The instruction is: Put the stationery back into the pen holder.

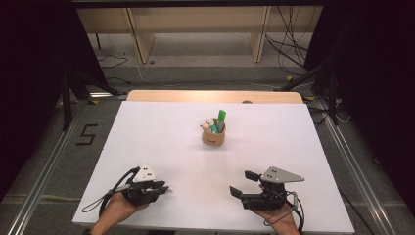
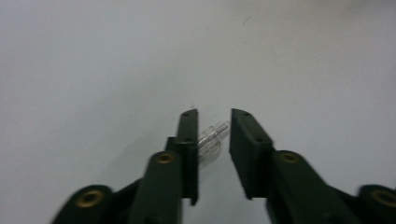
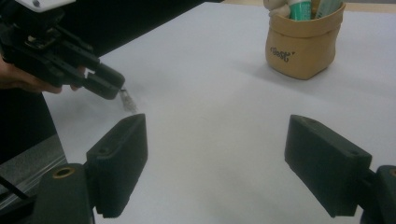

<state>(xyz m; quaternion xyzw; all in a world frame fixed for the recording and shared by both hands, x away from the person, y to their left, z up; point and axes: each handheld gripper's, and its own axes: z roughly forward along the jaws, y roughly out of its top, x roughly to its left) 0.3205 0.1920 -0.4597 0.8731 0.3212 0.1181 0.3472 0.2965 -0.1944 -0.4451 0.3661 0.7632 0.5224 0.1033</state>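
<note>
Left gripper (image 1: 164, 188) low at near-left of the white table (image 1: 161, 132), fingers (image 2: 189, 140) narrowed around a small clear plastic piece (image 2: 210, 139), one finger touching it. Right gripper (image 1: 244, 183) near-right, fingers (image 3: 119, 158) spread wide, holding nothing. Farther back, mid-table, a tan pouch (image 1: 213, 137) holds upright green markers (image 1: 221, 119).

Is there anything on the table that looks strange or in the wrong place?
Nothing looks spilled or broken. The tan pouch stands upright with its markers inside. The one loose item is a small clear plastic piece between the left claw's jaws.
</note>
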